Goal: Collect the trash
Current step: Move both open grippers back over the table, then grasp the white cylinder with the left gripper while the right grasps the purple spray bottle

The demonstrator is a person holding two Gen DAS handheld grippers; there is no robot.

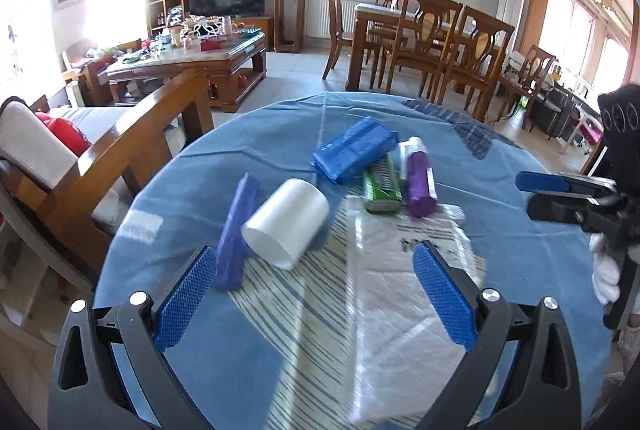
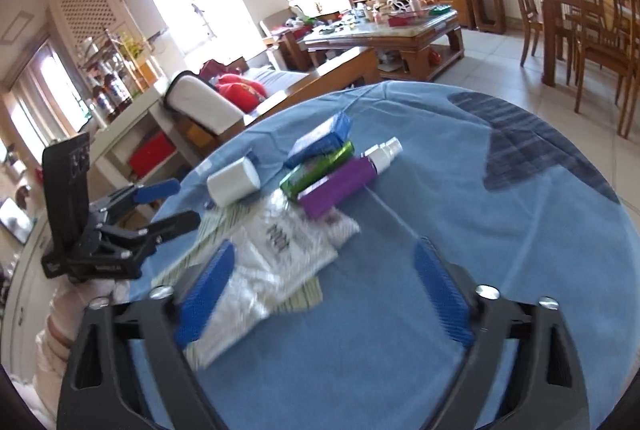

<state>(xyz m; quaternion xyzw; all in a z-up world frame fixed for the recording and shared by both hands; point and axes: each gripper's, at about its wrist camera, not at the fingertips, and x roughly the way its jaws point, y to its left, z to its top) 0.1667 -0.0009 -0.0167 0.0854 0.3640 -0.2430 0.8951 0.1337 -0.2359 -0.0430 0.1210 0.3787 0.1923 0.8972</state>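
Now | both tongs [image 1: 314, 294] [image 2: 324, 296] wide, empty | trash mid-table [image 1: 280, 134], edges bare

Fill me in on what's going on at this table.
A person is clearing trash off a round table with a blue cloth, a gripper in each hand. Both the left gripper and right gripper hover with jaws open and nothing in them. Nothing is picked up yet. A clear plastic bag lies flat nearest them. Beyond it lie a white cup on its side, a blue packet, a green packet and a purple spray bottle.
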